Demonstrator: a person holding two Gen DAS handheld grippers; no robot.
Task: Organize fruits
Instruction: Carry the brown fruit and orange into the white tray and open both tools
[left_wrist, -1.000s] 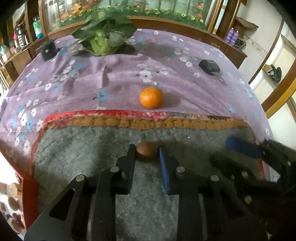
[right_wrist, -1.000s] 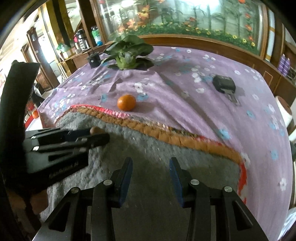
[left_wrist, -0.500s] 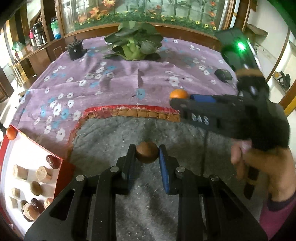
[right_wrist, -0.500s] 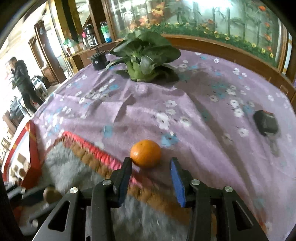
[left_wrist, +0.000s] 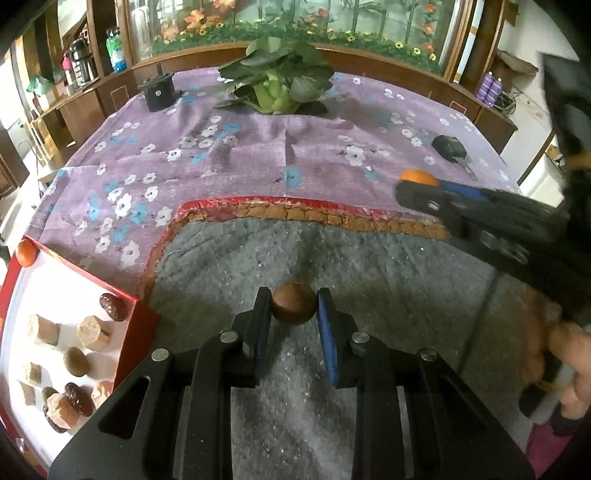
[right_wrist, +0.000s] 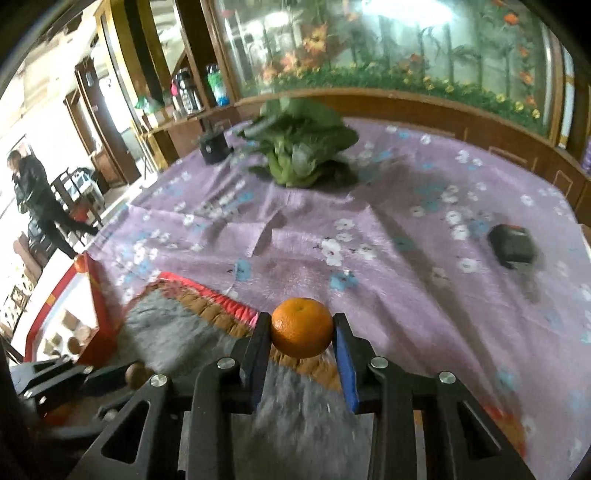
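Purple flowered cloth covers the table (left_wrist: 258, 147), with a grey felt mat (left_wrist: 332, 266) laid over its near edge and a glass-fronted cabinet behind.

At the left gripper (left_wrist: 294, 314) the jaws are clamped on a small brown round fruit (left_wrist: 293, 308), held above the mat. The right gripper (right_wrist: 302, 334) has just been closing, and its pads now press either side of an orange (right_wrist: 302, 327); the blurred ground beneath suggests the orange is already off the cloth, near the mat's far border.

Outward from there, a red-rimmed tray (left_wrist: 142, 319) sits at the table's near left corner, holding dried fruits and pale chunks, with a second orange (left_wrist: 26, 252) at its far rim. A leafy green vegetable (left_wrist: 275, 83) lies near the far edge, and a small black device (left_wrist: 448, 147) towards the right edge.

Judging by this, both pickups are done and both placements remain, most likely into the tray.

Much of the tray is cut off by the frame, so its free space is unclear. What kind of fruit the brown one is cannot be made out, and the right-wrist view is smeared.
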